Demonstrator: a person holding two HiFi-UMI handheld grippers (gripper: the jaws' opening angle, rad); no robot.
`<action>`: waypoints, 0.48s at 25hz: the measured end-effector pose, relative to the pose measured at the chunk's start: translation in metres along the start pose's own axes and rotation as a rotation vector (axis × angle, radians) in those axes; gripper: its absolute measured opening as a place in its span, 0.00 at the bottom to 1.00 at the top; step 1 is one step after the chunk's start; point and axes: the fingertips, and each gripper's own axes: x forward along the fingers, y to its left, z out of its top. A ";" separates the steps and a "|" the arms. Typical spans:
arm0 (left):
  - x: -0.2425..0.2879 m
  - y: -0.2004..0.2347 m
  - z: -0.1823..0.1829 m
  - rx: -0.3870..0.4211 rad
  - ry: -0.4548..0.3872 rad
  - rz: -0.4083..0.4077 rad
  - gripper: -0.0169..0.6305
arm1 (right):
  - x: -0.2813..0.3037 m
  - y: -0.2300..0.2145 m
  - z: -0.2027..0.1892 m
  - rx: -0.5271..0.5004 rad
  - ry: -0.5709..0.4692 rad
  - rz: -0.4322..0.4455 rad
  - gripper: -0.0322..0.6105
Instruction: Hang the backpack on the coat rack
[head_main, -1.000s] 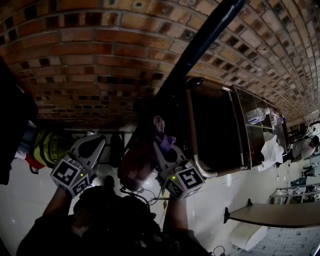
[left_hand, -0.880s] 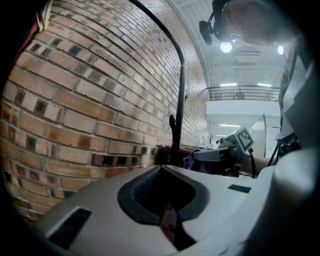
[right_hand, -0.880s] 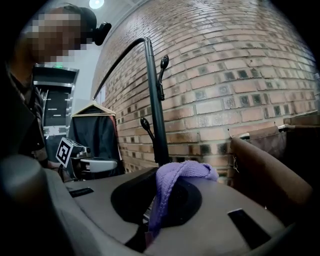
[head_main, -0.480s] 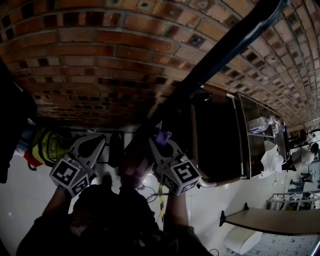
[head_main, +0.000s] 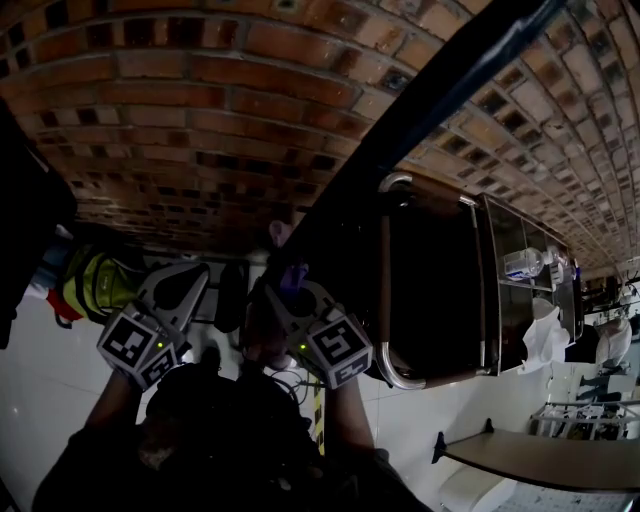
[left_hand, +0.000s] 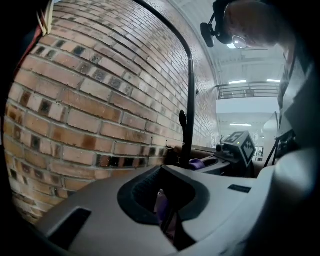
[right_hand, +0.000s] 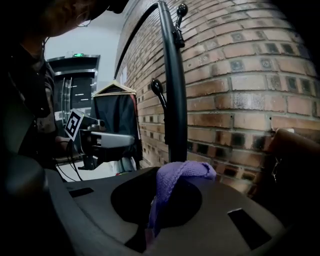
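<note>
purple strap (right_hand: 182, 172) half inside right gripper (right_hand: 147, 231)

- Through the head view I saw a dim, underexposed scene, and the brick wall (head_main: 200, 120) bowed hard toward the edges.
- The coat rack (head_main: 420, 110) showed only as a black silhouette.
- The white floor (head_main: 40, 400) gave back pale glare.
- In the left gripper view, ceiling strip lights (left_hand: 237, 81) burned bright.
- Both gripper views had black, vignetted corners and soft near housings.
</note>
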 end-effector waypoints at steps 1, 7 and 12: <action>0.001 -0.002 0.000 0.000 0.001 0.003 0.09 | 0.001 -0.001 -0.006 0.004 0.013 0.006 0.05; 0.006 -0.004 -0.007 -0.005 0.020 0.019 0.09 | 0.007 -0.003 -0.027 0.006 0.054 0.041 0.05; 0.009 -0.007 -0.011 -0.001 0.031 0.013 0.09 | 0.012 0.001 -0.043 0.020 0.047 0.063 0.05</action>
